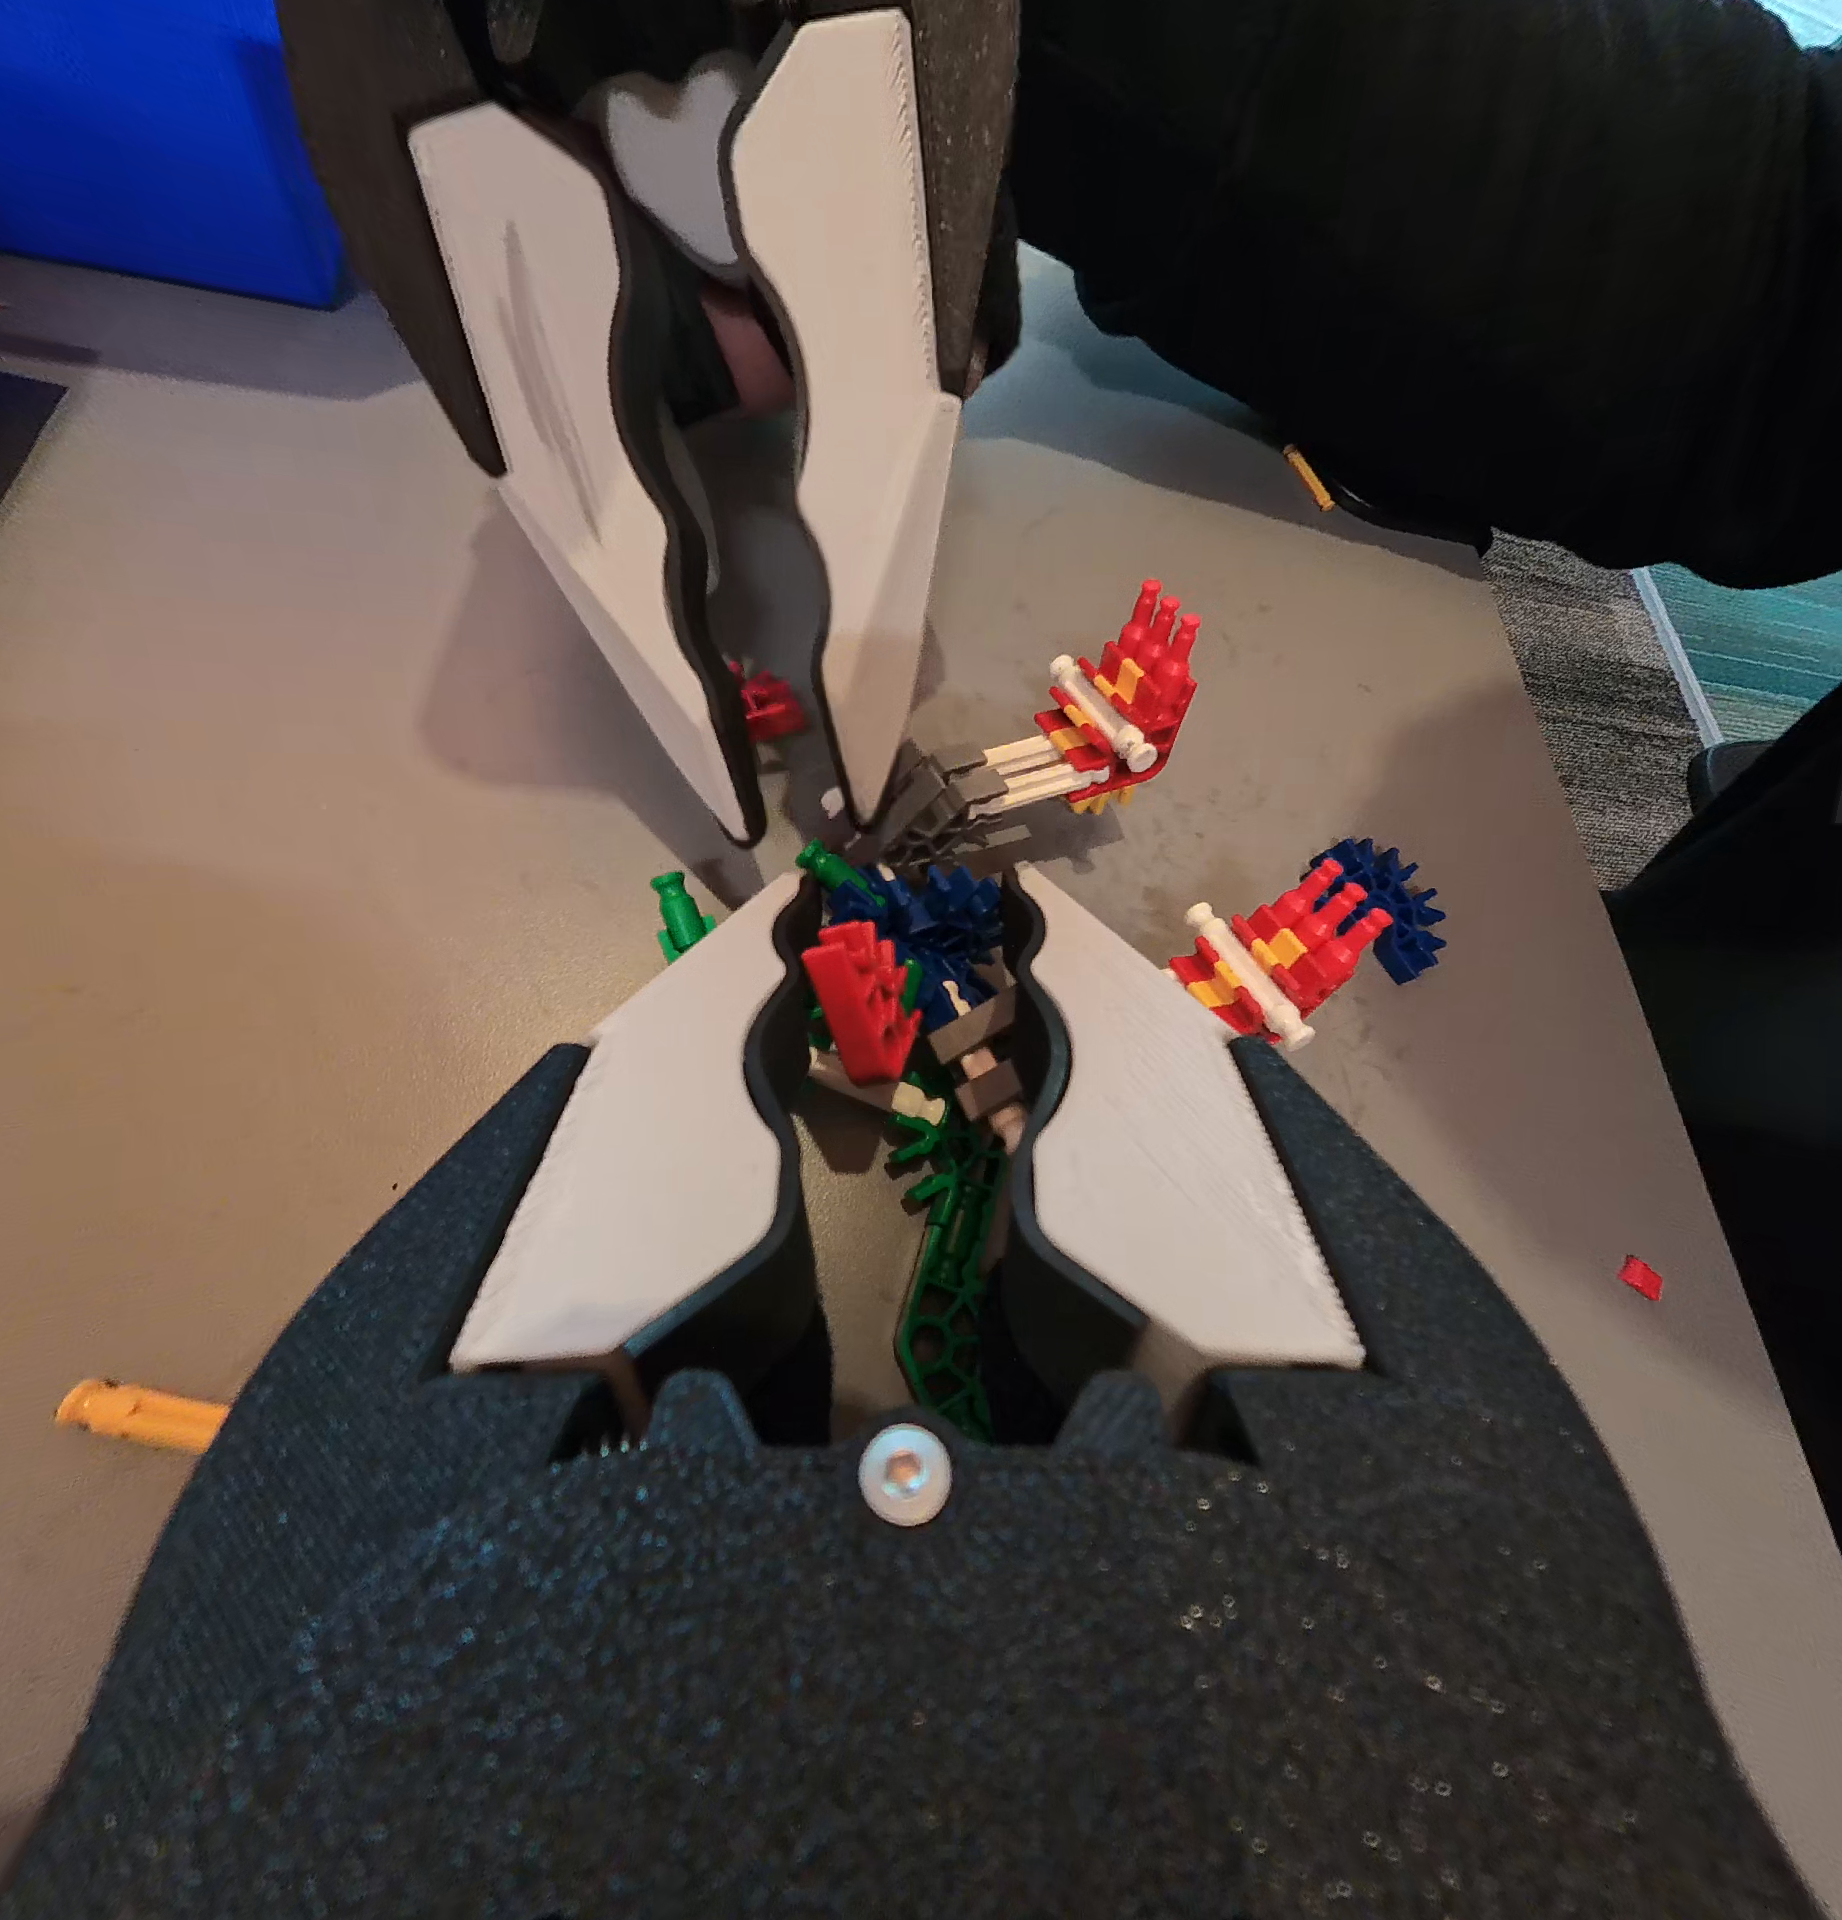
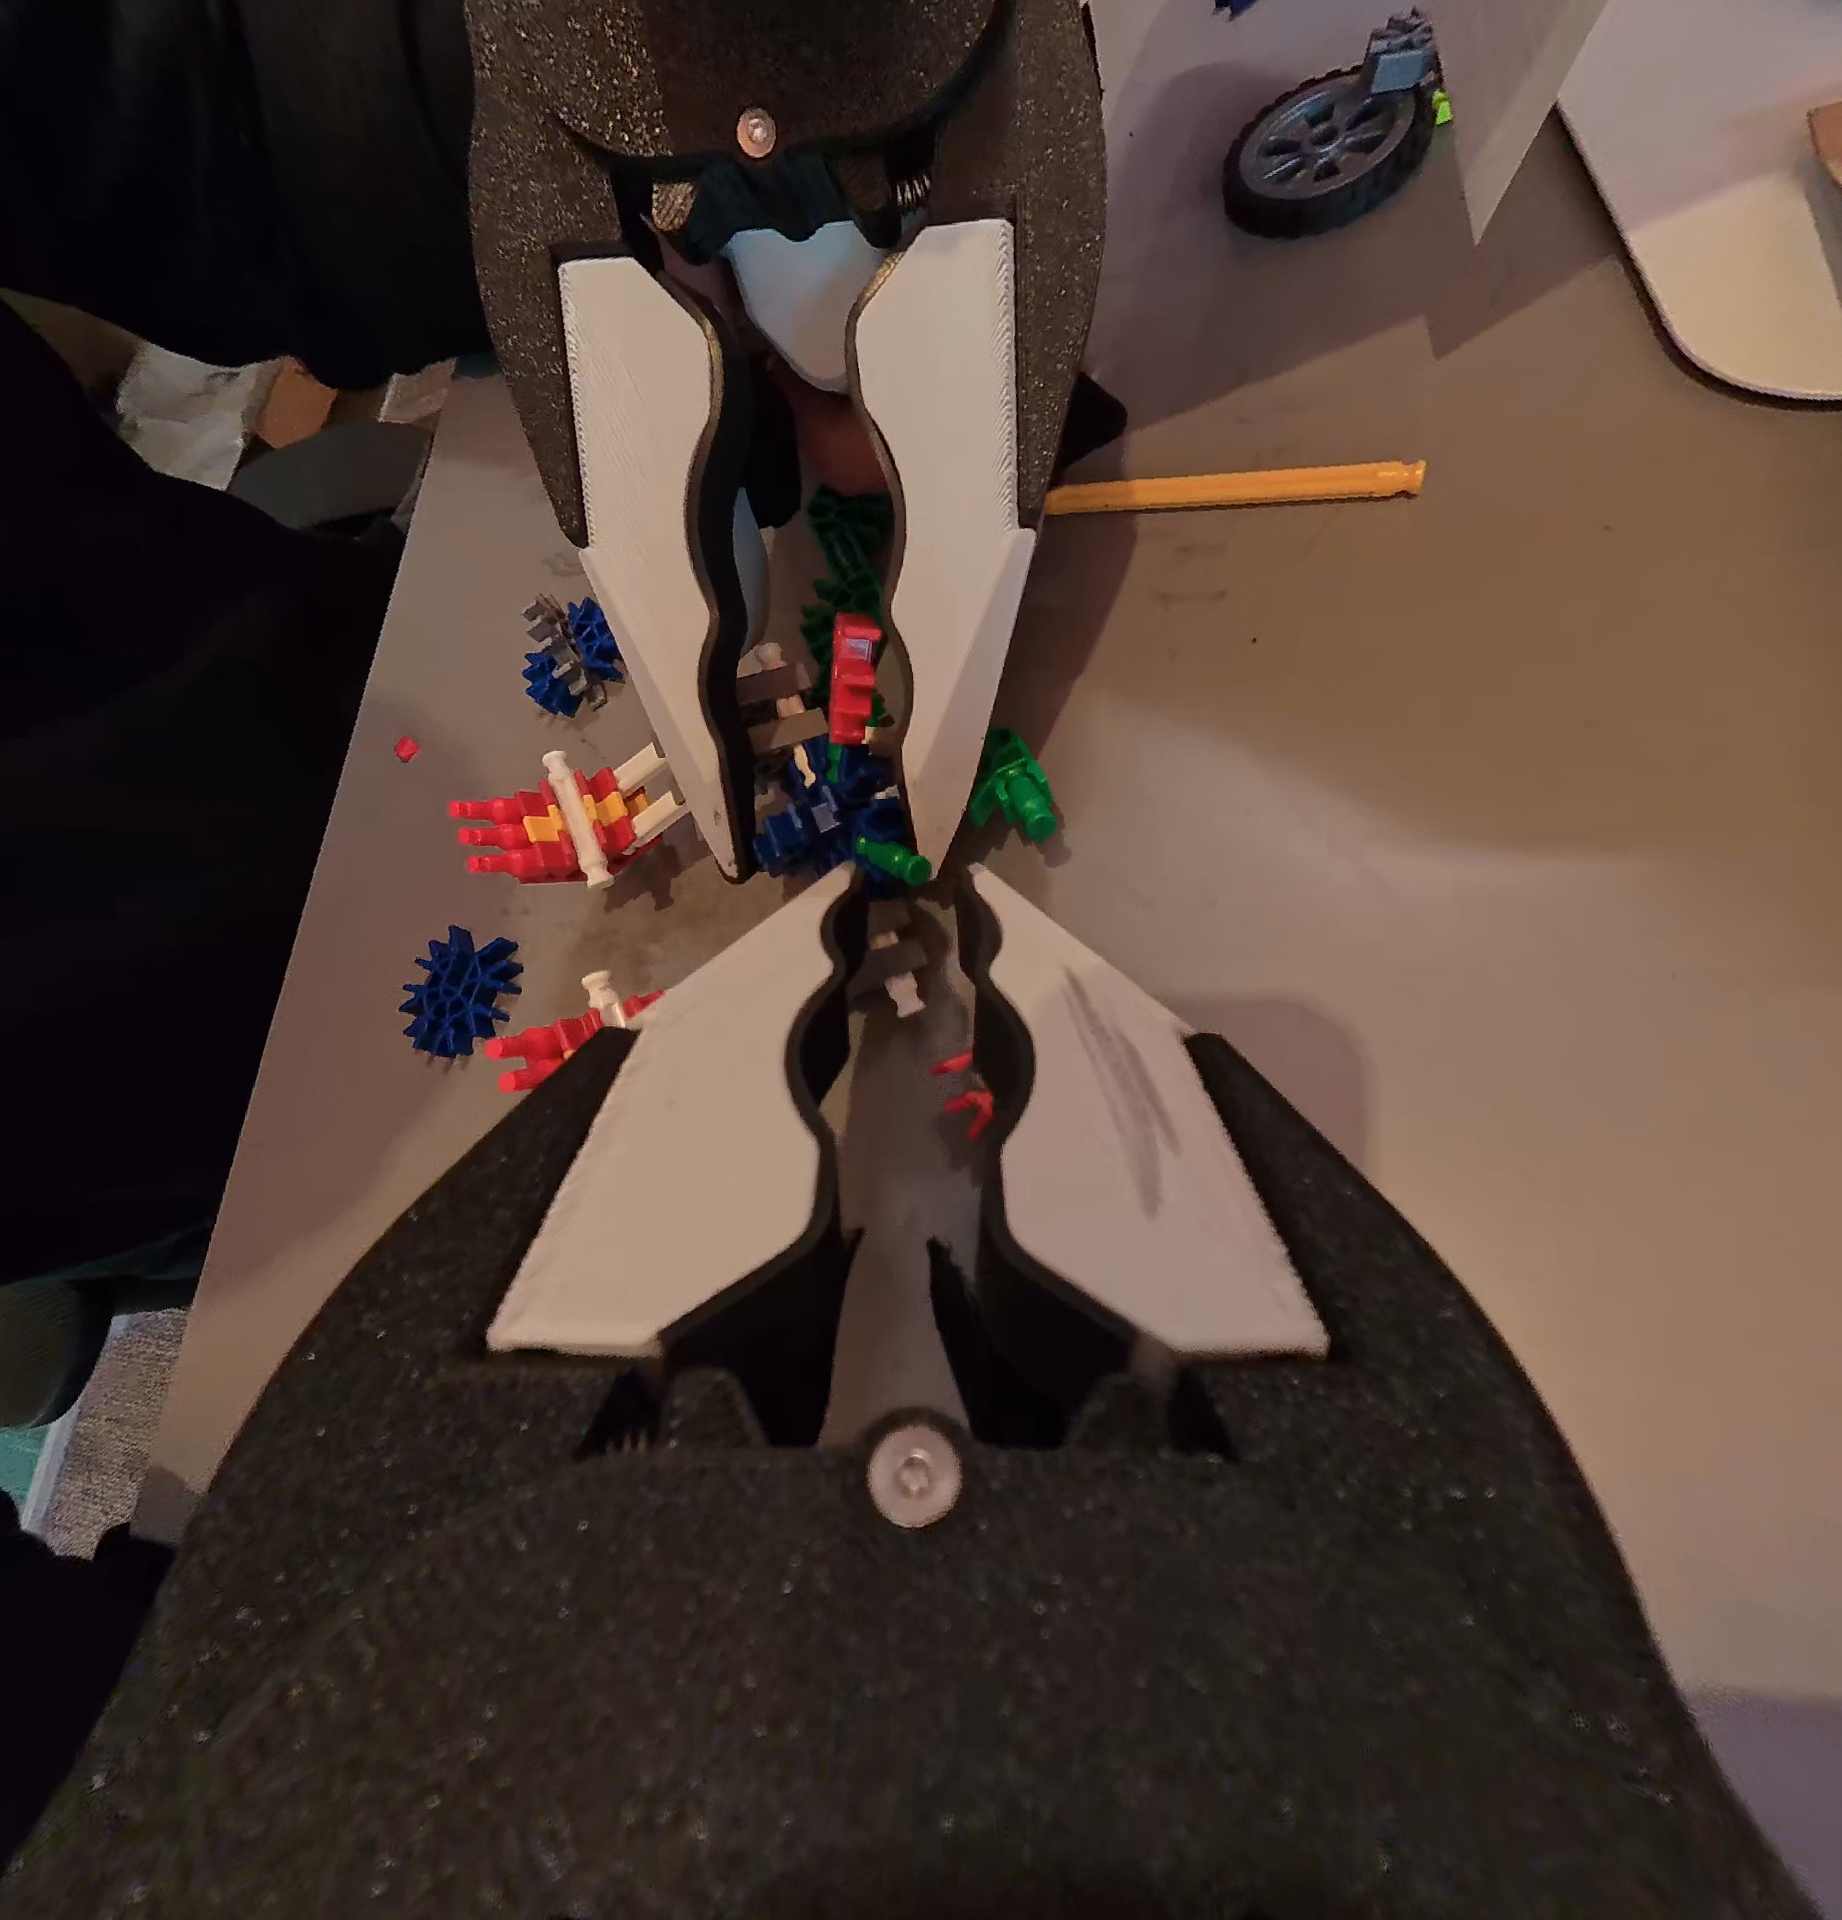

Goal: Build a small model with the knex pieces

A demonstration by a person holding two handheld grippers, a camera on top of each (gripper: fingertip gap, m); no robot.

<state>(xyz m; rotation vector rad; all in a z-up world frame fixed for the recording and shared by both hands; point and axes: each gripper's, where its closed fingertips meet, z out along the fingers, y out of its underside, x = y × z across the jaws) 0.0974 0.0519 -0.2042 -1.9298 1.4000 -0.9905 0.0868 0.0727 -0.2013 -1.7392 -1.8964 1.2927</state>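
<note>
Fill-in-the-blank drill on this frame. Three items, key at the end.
1. The left hand-held gripper grips a toy cluster whose long lattice piece is ___.
2. The lone snowflake connector is ___.
3. The wheel has a ___ tyre.
Missing words: green; blue; black.

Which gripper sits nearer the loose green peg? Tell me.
Left. The left gripper has the green peg just beside its fingertip; the right gripper is a little farther off.
</note>
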